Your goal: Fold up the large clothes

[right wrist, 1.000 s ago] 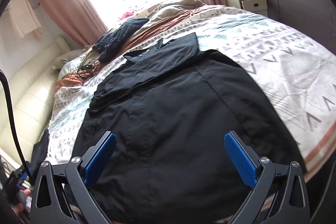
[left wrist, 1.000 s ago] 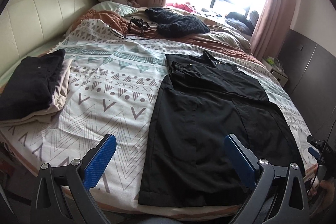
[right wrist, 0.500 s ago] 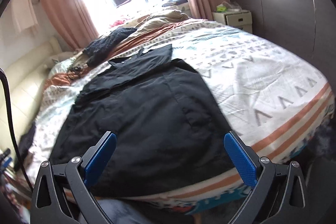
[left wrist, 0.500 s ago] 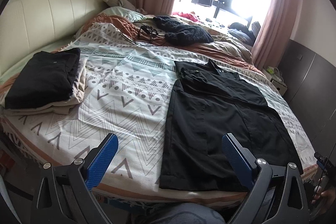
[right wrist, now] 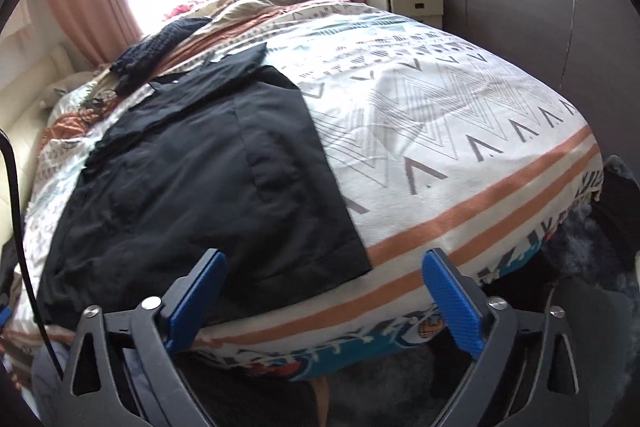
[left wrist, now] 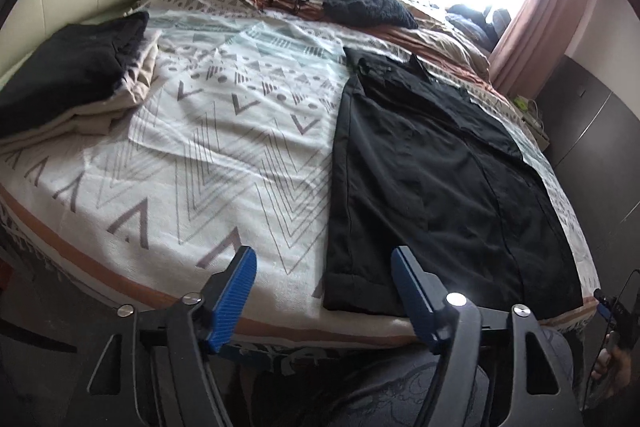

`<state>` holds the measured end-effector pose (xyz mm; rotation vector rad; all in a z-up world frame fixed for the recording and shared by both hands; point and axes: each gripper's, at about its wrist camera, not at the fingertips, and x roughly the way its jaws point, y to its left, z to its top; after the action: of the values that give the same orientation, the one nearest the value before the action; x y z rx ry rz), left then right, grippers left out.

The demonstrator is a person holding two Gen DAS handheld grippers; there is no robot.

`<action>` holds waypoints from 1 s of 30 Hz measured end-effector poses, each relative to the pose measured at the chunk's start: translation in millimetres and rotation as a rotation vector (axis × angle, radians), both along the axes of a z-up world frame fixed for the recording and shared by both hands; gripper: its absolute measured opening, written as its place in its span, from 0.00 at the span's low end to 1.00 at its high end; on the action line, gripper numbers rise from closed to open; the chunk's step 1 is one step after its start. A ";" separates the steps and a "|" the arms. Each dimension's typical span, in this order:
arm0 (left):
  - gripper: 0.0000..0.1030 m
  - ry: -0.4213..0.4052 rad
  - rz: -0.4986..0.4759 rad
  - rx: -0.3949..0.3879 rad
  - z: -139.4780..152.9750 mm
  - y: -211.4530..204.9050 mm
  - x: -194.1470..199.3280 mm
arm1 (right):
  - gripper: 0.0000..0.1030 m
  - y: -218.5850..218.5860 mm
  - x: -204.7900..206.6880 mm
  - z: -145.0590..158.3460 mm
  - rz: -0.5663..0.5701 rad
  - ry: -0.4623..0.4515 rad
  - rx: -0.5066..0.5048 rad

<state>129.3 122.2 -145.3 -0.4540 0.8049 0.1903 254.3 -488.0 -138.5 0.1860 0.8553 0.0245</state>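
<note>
A large black garment [left wrist: 432, 163] [right wrist: 208, 163] lies flat on the patterned bedspread [left wrist: 224, 131] [right wrist: 440, 115], its hem at the near edge of the bed. My left gripper [left wrist: 324, 279] hovers over the hem's left corner, its blue-padded jaws closing with the corner between them; the pads do not press the cloth. My right gripper [right wrist: 324, 287] hangs over the hem's right corner at the bed edge, jaws also closing, nothing pinched.
A folded stack, black on beige [left wrist: 68, 75], sits at the bed's left. A dark knit item [left wrist: 360, 3] and cables lie further back near the window. A nightstand [right wrist: 416, 3] and dark wardrobe stand to the right. A person's leg [left wrist: 400, 387] is below.
Both grippers have sunk towards the near bed edge and their jaws have narrowed. The left view has shifted closer to the hem's left corner; the right view has slid to the right corner.
</note>
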 end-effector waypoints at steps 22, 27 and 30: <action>0.13 0.088 -0.038 -0.118 -44.7 -5.1 32.4 | 0.12 -13.1 49.8 -44.0 0.066 0.129 0.171; 0.08 0.028 -0.035 -0.105 -28.5 -3.7 21.9 | 0.05 -15.4 36.8 -31.2 0.099 0.068 0.224; 0.07 -0.020 -0.009 -0.135 -15.9 3.5 13.0 | 0.04 -15.3 28.1 -14.1 0.111 0.018 0.240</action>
<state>142.3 125.7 -161.2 -0.5782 0.8035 0.1231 282.4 -503.3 -152.6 0.3636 0.8793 0.2304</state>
